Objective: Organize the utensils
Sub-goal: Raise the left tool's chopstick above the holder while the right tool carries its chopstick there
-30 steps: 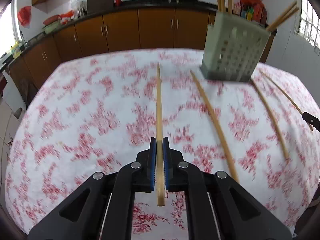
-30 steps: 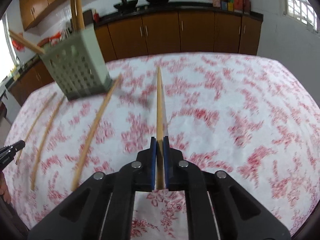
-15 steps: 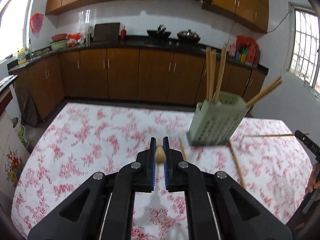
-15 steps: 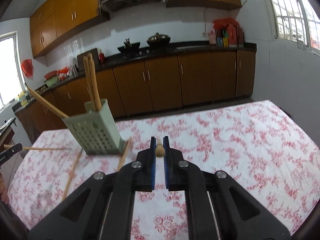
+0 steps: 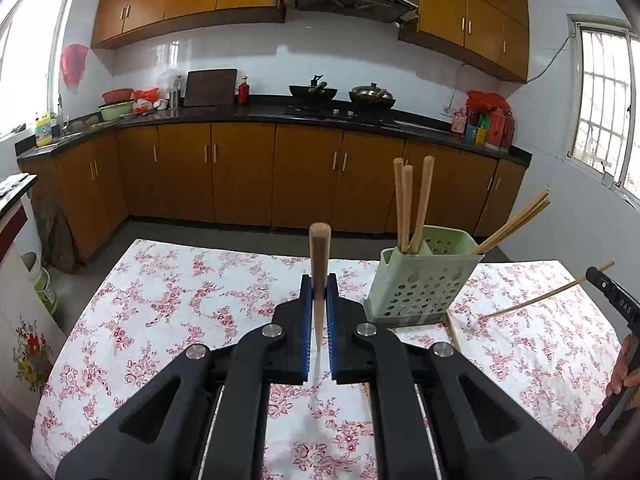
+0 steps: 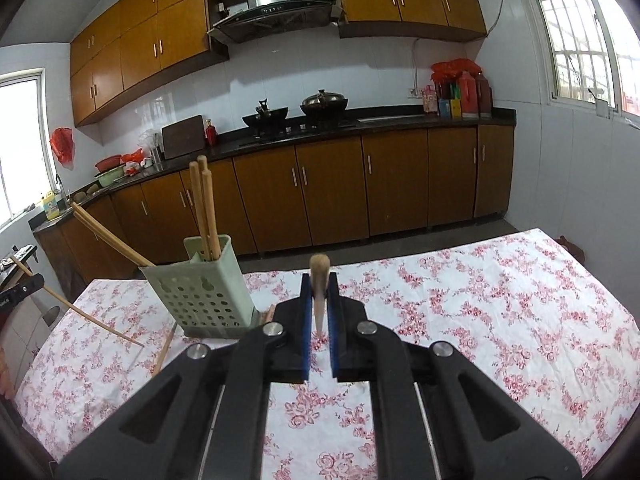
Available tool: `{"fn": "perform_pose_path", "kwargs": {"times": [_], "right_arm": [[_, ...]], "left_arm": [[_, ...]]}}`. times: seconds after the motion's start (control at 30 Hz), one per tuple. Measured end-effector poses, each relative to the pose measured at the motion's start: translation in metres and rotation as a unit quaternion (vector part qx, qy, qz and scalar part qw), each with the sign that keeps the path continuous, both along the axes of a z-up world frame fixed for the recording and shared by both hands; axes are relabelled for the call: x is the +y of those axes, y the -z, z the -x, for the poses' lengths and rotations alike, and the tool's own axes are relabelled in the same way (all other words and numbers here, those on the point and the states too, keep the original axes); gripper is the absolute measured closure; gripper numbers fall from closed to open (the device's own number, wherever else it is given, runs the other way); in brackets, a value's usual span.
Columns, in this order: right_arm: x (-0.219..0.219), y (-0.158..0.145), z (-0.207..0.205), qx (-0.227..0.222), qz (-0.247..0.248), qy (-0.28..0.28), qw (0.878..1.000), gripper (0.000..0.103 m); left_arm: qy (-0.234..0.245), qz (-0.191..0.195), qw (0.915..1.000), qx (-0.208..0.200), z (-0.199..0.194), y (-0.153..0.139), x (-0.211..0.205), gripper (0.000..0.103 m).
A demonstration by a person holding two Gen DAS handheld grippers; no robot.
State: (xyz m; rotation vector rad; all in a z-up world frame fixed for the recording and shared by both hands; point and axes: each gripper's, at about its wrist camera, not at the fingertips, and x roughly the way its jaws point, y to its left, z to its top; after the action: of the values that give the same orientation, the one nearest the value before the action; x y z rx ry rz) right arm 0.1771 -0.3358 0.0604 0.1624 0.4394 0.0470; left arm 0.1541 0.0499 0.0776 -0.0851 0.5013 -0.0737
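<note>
Both grippers raised since 1 s ago, views tipped up from tablecloth to kitchen cabinets; each chopstick lifted clear of table. Table w/ floral cloth [image 5: 168, 304] carries green perforated holder [image 5: 420, 284], 3 sticks upright in it, 2 more leaning out its side. 1 loose chopstick [image 6: 164, 346] lies just beside holder base. L gripper [image 5: 319, 304] jaws clamped on chopstick [image 5: 319, 248]; R gripper [image 6: 319, 300] jaws clamped on 2nd chopstick [image 6: 319, 276].
</note>
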Motion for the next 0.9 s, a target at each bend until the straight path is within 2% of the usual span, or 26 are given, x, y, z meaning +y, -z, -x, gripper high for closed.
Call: {"fn": "perform_pose_path", "kwargs": {"times": [0.27,0.4,0.53,0.7,0.83,0.9], "right_arm": [[0.010,-0.053,0.010,-0.041,-0.019,-0.044,0.998,0.095],[0.021,-0.084,0.011,-0.069,-0.049,-0.079,0.993,0.095],[0.035,-0.111,0.009,-0.108,-0.059,-0.092,0.988,0.095],[0.048,-0.129,-0.005,-0.148,-0.065,-0.081,0.983,0.095],[0.054,-0.131,-0.023,-0.167,-0.066,-0.066,0.982,0.095],[0.056,-0.127,-0.034,-0.170,-0.071,-0.057,0.981,0.095]], "left_arm": [[0.038,0.011,0.9987,-0.033,0.011,-0.035,-0.018,0.096],[0.057,0.024,0.9966,-0.054,0.012,-0.056,-0.030,0.096],[0.076,0.032,0.9926,-0.089,0.010,-0.081,-0.052,0.096],[0.064,0.043,0.9893,-0.123,-0.010,-0.105,-0.065,0.096],[0.040,0.038,0.9878,-0.145,-0.029,-0.110,-0.069,0.096],[0.033,0.049,0.9876,-0.146,-0.039,-0.107,-0.068,0.096]]}}
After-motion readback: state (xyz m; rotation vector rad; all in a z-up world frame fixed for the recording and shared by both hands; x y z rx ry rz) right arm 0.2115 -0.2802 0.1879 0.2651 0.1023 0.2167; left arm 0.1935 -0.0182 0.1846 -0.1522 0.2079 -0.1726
